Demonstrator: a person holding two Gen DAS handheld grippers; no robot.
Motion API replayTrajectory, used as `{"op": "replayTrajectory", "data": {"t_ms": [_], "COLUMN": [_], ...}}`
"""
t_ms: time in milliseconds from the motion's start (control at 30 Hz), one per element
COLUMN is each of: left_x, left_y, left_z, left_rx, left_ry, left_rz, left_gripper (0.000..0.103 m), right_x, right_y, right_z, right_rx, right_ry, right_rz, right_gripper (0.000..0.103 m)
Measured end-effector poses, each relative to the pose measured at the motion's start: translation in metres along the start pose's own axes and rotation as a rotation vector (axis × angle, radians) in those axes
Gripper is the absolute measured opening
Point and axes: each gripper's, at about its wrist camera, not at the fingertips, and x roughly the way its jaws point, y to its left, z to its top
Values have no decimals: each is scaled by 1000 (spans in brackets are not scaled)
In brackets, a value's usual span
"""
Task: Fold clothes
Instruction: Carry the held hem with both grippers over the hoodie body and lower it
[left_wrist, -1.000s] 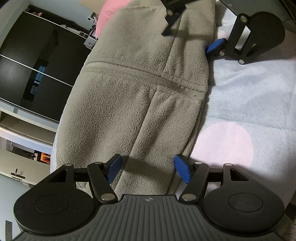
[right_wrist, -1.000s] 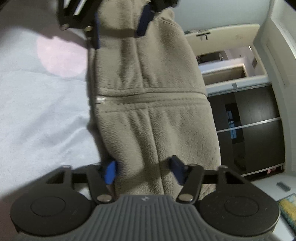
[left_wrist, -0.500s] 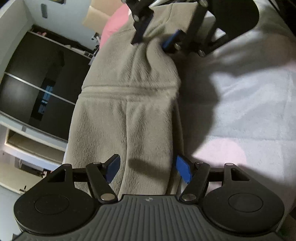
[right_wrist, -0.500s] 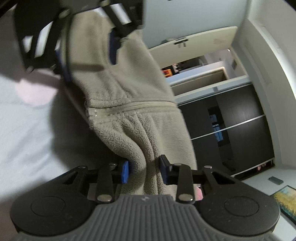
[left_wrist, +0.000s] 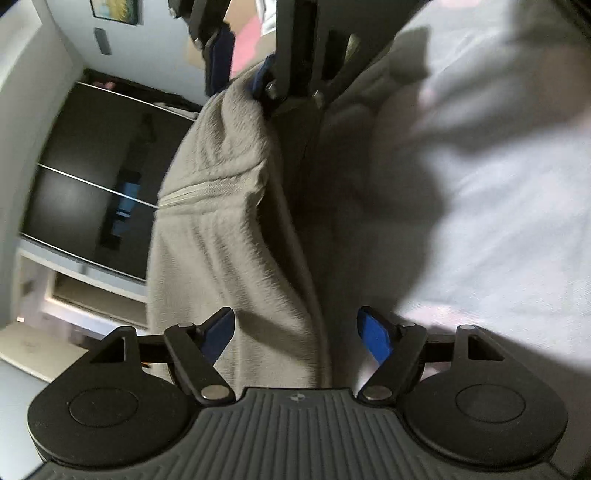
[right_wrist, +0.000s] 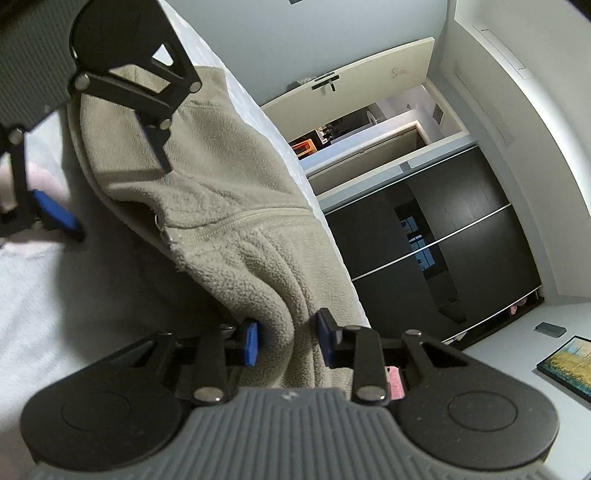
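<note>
right gripper (right_wrist: 286, 341) has clamped its jaws on the fleece (right_wrist: 236, 221) and lifted it off the bed (left_wrist: 498, 184), left gripper (left_wrist: 295, 334) still gaping, so a fold's probably underway.

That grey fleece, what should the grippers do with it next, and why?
Probably shut the left gripper: its jaws stand open around the fleece edge, while the right gripper already pinches its fold. Only then could both lift it over the bed sheet.
</note>
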Motion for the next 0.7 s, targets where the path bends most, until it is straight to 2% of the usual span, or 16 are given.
{"op": "replayTrajectory", "data": {"t_ms": [100, 133, 200, 300, 333, 400, 467, 600, 700], "left_x": [9, 12, 17, 14, 13, 10, 8, -3, -11], "left_y": [6, 8, 11, 29, 35, 47, 59, 78, 91], "left_z": [-2, -3, -5, -2, -1, 1, 3, 5, 1], "left_rx": [-38, -51, -76, -167, -198, -262, -326, -426, -478], "left_ry": [75, 101, 151, 155, 154, 152, 150, 133, 113], "left_rz": [29, 39, 58, 48, 44, 35, 26, 22, 26], "left_gripper": [68, 64, 51, 31, 28, 26, 25, 23, 23], "right_x": [4, 5, 4, 4, 5, 7, 5, 4, 12], "right_y": [-4, -6, -4, 4, 8, 15, 23, 48, 61], "right_z": [1, 1, 1, 1, 1, 2, 1, 3, -2], "right_rx": [13, 16, 13, -9, -23, -52, -77, -192, -283], "right_ry": [2, 4, 10, 20, 24, 30, 19, -18, -1], "right_rz": [13, 18, 42, 85, 95, 115, 116, 116, 40], "right_gripper": [35, 35, 35, 40, 44, 55, 80, 83, 83]}}
